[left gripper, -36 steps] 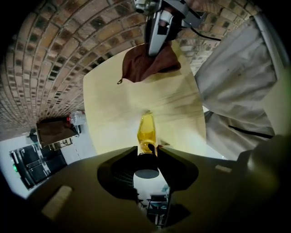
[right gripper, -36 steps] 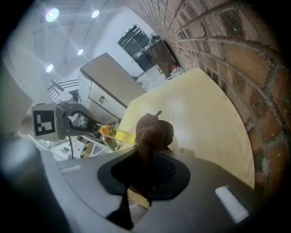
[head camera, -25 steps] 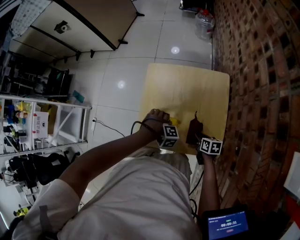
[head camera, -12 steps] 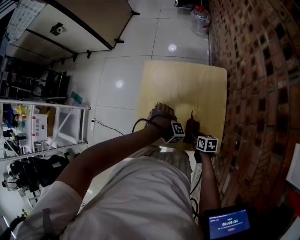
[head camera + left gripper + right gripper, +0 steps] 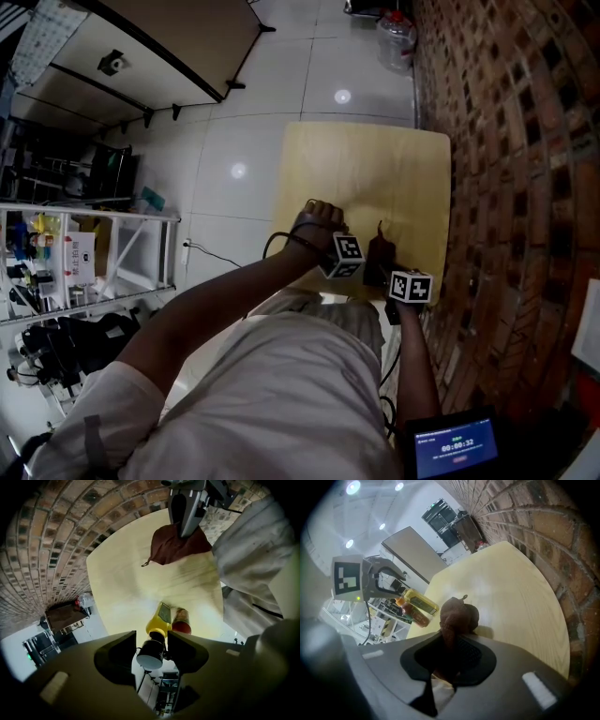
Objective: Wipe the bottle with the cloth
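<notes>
Your left gripper is just opening its jaws, the yellow bottle sitting loose between them by the table's near edge. Your right gripper is clamping the cloth.

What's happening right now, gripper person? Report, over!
Left gripper just opened, yellow bottle cap between jaws. Right gripper shut on cloth. Red bottle beside yellow one.

- Pale wooden worktop, set against a red brick wall.
- Glossy white tiled floor with a dark cable trailing across it.
- Clear water jug standing by the wall.
- White shelf rack, cluttered.
- Small lit screen.
</notes>
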Motion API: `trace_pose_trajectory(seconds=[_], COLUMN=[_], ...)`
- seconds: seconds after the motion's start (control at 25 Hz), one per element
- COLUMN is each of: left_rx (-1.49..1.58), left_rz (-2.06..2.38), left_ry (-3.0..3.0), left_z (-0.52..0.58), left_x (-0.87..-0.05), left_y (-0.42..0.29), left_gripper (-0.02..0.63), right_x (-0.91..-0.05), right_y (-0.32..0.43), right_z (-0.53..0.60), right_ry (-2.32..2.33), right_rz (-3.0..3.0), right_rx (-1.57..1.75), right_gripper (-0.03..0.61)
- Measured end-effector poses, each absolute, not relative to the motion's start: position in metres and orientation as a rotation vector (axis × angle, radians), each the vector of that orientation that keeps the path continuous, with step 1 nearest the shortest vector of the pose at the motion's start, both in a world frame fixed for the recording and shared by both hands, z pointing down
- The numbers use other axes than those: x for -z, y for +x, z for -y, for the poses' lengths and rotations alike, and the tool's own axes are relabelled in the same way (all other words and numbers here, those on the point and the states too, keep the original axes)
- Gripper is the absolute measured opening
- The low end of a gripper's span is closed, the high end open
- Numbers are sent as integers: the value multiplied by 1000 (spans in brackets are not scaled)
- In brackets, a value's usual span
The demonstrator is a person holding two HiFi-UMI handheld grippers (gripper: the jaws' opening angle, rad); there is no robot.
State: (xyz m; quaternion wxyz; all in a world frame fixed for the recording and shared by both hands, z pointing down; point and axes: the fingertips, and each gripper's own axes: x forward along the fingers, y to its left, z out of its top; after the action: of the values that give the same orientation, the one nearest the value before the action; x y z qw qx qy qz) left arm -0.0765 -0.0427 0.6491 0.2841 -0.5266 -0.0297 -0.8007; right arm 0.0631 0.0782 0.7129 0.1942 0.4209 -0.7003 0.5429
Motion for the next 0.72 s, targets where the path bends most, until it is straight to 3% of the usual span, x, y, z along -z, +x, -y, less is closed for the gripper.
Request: trace_pose_trajectory(seconds=[0.36, 0.72], left_rx=[2070, 2016], left_rz=[-132, -459], left_ry=[-1768, -2343], left_z=[48, 47], left_x=[-638, -609], left_y=[-85, -102], left_gripper=[318, 359], right_x=[-720, -721], right_y=[62, 53], right_z=[-81, -77], right_ry=[1161, 1136], right_rz=[1952, 1953], right_rx=[-1537, -1537], right_gripper=[67, 67])
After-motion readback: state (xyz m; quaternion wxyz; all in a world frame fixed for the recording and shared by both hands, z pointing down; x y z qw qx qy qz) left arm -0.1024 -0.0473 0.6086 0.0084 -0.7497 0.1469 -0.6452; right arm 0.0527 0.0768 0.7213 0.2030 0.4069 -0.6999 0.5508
